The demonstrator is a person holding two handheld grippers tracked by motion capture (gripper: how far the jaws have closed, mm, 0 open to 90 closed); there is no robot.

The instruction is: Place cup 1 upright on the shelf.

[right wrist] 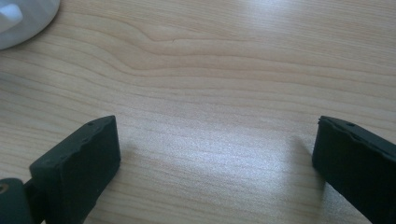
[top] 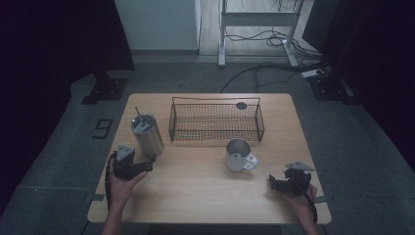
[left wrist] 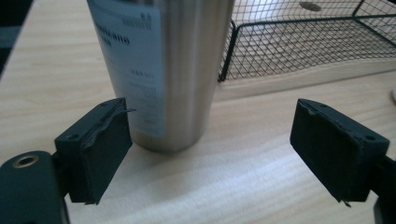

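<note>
Wooden bench (top: 195,186): left tongs (left wrist: 210,154) apart beside steel tumbler (left wrist: 173,70) at frame left; right tongs (right wrist: 215,168) apart, empty.

Upright steel tumbler (top: 147,135) with label, beside wire basket (top: 216,122)

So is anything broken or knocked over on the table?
Nothing is knocked over or spilled. The steel tumbler, the white mug and the wire basket all stand upright. One small thing: the rubber pads on the left gripper look frayed and peeling at their edges.
</note>
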